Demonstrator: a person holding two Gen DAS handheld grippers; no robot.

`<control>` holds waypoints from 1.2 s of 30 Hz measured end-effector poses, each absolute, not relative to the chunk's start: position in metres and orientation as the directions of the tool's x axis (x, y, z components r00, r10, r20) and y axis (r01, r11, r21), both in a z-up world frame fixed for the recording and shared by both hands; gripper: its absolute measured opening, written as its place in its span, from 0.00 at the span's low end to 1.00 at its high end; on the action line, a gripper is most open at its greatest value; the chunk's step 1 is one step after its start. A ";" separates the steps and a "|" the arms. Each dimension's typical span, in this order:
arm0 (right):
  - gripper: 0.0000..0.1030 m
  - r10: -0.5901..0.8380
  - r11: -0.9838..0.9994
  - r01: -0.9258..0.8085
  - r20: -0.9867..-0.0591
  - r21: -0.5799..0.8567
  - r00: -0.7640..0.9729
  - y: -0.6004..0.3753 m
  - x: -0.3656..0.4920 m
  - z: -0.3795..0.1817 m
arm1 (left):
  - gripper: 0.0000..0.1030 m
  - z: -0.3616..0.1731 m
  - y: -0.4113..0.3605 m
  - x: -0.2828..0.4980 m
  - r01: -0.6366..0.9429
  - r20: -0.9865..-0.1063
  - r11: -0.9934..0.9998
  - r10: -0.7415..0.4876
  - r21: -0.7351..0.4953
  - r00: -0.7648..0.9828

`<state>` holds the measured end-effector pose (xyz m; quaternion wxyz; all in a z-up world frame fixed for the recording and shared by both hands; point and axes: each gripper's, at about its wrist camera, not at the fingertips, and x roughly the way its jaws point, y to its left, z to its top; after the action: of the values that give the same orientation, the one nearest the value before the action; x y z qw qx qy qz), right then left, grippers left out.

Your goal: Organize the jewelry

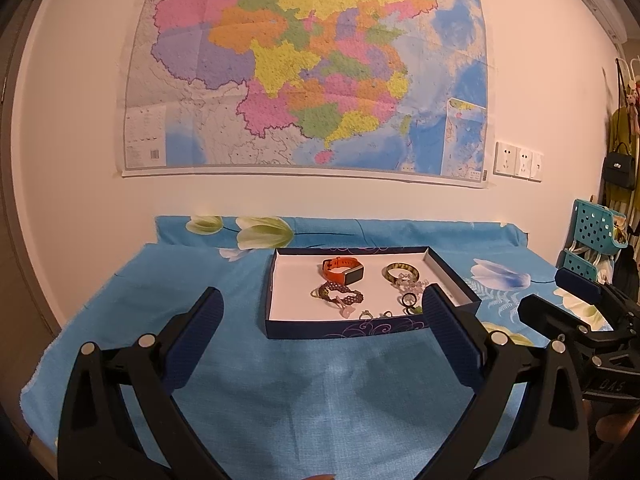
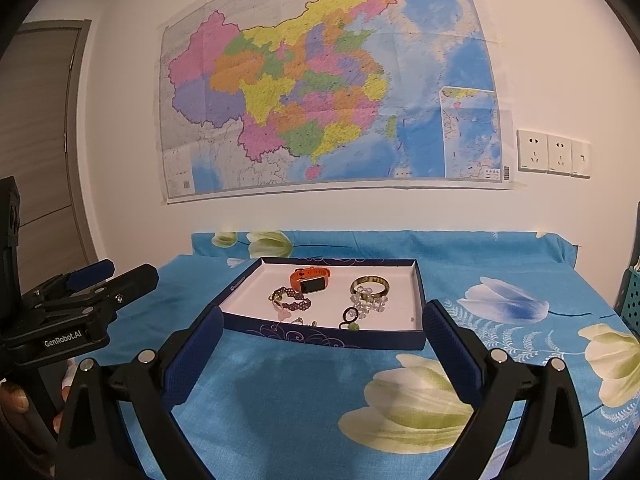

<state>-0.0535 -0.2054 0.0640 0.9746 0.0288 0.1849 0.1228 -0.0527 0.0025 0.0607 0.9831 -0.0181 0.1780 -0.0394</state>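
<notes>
A shallow dark-blue box [image 1: 298,330] [image 2: 418,292] with a white floor lies on the blue flowered cloth. Inside lie an orange smartwatch [image 1: 342,271] [image 2: 312,280], a green bangle [image 1: 401,271] [image 2: 370,285], a dark beaded bracelet [image 1: 340,294] [image 2: 290,300], a clear bead bracelet [image 1: 412,286] [image 2: 368,303], and small rings [image 1: 407,301] [image 2: 351,314] near the front wall. My left gripper [image 1: 322,302] hovers open just in front of the box, holding nothing. My right gripper [image 2: 322,318] is open too, near the box's front wall, empty. Each gripper shows at the side of the other's view.
The blue cloth [image 1: 320,392] with white tulip prints covers a table against a white wall carrying a large map [image 1: 308,68]. Wall sockets [image 2: 554,154] sit at the right. Teal baskets [image 1: 596,226] and hanging bags stand at the right edge; a door [image 2: 40,140] is at the left.
</notes>
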 end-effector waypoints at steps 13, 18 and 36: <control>0.94 0.243 0.970 -0.221 -0.350 0.103 0.905 -0.206 -0.058 0.063 | 0.95 0.062 0.006 -0.054 0.063 -0.347 0.997 -0.075 -0.046 0.935; 0.94 0.247 0.969 -0.224 -0.349 0.103 0.904 -0.205 -0.056 0.063 | 0.95 0.062 0.005 -0.054 0.063 -0.348 0.997 -0.074 -0.045 0.935; 0.94 0.245 0.970 -0.222 -0.353 0.103 0.903 -0.202 -0.058 0.064 | 0.95 0.061 0.008 -0.054 0.057 -0.349 0.998 -0.068 -0.041 0.935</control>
<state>-0.0578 -0.2023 0.0636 0.9751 0.0301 0.1845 0.1197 -0.0536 0.0081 0.0610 0.9835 -0.0151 0.1777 -0.0317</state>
